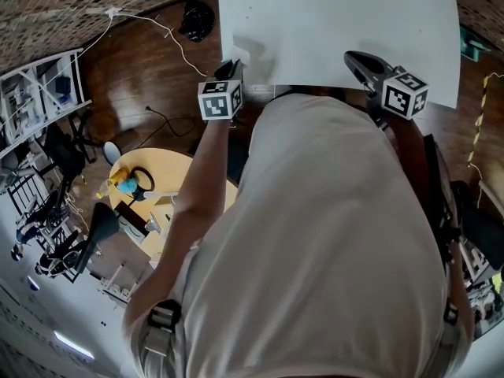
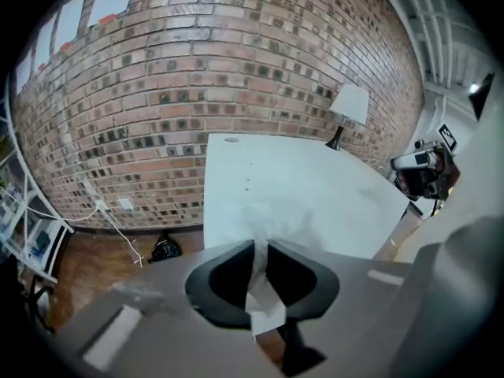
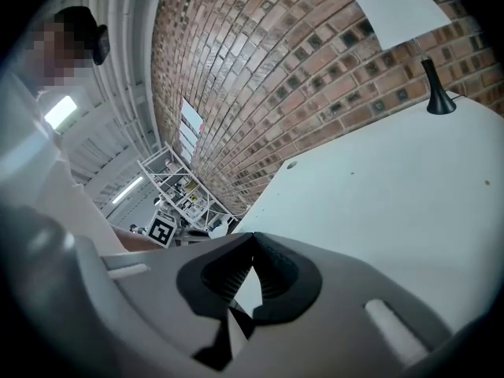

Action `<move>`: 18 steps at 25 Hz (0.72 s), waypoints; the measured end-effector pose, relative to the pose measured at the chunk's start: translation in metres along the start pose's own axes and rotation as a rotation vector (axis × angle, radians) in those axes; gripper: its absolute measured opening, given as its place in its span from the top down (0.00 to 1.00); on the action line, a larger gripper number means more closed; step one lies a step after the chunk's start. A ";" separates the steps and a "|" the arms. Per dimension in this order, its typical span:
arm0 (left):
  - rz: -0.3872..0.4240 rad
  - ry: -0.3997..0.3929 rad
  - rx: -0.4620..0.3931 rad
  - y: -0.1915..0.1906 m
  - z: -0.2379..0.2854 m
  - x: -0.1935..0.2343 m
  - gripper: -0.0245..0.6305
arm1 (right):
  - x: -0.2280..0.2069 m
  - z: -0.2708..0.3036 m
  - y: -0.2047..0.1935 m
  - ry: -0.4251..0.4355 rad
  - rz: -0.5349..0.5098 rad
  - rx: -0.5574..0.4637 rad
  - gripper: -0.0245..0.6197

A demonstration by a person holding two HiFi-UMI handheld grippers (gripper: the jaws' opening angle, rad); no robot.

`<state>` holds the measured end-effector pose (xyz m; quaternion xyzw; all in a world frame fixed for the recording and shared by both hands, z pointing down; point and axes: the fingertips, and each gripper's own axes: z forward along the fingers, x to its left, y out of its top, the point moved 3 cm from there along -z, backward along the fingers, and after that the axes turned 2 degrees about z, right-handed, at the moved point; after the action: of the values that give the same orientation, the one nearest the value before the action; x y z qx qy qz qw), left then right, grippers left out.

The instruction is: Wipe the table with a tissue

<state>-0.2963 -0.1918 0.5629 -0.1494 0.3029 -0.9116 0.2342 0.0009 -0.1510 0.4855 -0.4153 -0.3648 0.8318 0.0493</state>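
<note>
The white table (image 1: 339, 22) fills the top of the head view. My left gripper (image 1: 232, 68) hangs over its near left corner, shut on a white tissue (image 2: 264, 286). The tissue runs up between the jaws and its crumpled end (image 2: 276, 219) spreads out beyond the tips, above the table (image 2: 307, 187). In the head view the tissue (image 1: 246, 52) shows as a pale wad just ahead of the jaws. My right gripper (image 1: 356, 60) is at the table's near edge on the right. Its tips (image 3: 253, 239) meet with nothing between them, above the table (image 3: 394, 211).
A white-shaded lamp (image 2: 346, 109) stands at the table's far end by the brick wall. On the wooden floor left of the table lie a black bag (image 1: 197, 18) and a white cable (image 1: 169, 34). A round yellow table (image 1: 169, 179) and a metal shelf (image 1: 39, 93) stand at the left.
</note>
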 end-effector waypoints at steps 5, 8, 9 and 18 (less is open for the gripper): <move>0.047 -0.062 0.091 -0.020 0.013 -0.020 0.89 | -0.003 0.004 0.004 -0.004 0.013 0.001 0.95; 0.066 -0.084 0.137 -0.035 0.027 -0.026 0.89 | -0.004 0.006 0.003 -0.017 0.022 -0.019 0.95; 0.072 -0.090 0.134 -0.034 0.031 -0.026 0.89 | -0.005 0.005 0.002 -0.023 0.025 -0.023 0.95; 0.044 0.033 -0.025 0.053 0.049 0.034 0.89 | -0.009 0.002 0.001 -0.091 0.055 -0.051 0.95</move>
<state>-0.2869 -0.2707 0.5720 -0.1306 0.3215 -0.9047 0.2472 0.0052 -0.1565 0.4911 -0.3883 -0.3762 0.8412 -0.0009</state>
